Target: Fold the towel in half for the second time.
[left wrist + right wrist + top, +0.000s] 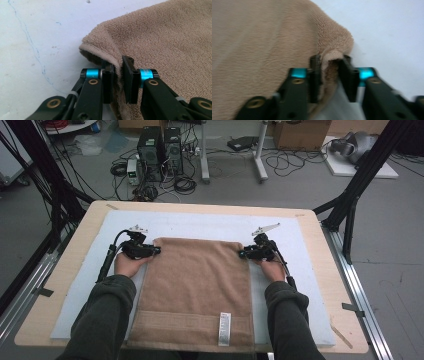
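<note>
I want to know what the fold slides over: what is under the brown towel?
The brown towel lies on a pale blue mat that covers the wooden table. Whatever lies directly beneath the cloth's middle is hidden.

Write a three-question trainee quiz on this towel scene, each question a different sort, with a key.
1. True or false: both the left gripper and the right gripper have their jaws closed on the towel.
2. Multiple choice: the white label lies on the towel's A) far edge, B) near band, C) left side.
3. Fill in: the towel rests on a pale ___ that covers the table.

Key: 1 true; 2 B; 3 mat.
</note>
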`<move>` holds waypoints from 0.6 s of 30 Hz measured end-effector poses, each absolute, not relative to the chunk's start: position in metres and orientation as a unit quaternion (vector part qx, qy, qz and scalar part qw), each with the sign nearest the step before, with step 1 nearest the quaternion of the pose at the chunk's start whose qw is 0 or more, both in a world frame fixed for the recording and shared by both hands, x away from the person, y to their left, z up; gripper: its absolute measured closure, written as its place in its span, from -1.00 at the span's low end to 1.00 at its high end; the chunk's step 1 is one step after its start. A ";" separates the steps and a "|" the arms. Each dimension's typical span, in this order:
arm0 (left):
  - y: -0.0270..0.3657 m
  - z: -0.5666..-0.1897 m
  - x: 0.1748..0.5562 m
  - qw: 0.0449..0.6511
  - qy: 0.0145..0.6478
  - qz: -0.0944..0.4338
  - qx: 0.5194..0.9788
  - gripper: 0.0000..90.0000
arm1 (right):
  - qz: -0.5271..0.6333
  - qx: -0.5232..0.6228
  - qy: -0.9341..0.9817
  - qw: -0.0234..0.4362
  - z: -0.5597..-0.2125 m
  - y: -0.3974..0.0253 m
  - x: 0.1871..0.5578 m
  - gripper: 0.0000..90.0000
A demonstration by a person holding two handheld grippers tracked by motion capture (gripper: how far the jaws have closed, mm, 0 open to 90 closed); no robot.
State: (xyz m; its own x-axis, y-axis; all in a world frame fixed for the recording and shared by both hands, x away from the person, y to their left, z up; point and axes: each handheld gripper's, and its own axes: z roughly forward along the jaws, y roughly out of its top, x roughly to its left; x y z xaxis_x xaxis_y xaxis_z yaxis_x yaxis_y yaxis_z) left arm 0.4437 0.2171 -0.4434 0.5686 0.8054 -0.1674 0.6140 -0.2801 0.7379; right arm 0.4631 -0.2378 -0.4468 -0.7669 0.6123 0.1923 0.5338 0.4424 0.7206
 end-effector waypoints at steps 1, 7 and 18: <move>0.216 -0.443 0.443 0.398 0.447 0.124 0.792 0.80 | 0.406 0.339 0.848 0.041 -0.446 -0.237 0.463 0.75; 0.214 -0.429 0.439 0.414 0.435 0.172 0.781 0.84 | 0.425 0.356 0.831 0.051 -0.434 -0.243 0.466 0.81; 0.229 -0.362 0.441 0.488 0.413 0.212 0.739 0.84 | 0.453 0.314 0.826 0.115 -0.349 -0.238 0.475 0.81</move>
State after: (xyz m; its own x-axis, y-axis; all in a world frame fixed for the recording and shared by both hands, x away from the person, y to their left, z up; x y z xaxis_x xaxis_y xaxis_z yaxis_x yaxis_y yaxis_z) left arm 0.4409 0.2287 -0.3623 0.5695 0.8172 -0.0888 0.4031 -0.1835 0.8966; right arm 0.4748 -0.2383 -0.3491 -0.7759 0.6236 0.0949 0.4155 0.3920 0.8208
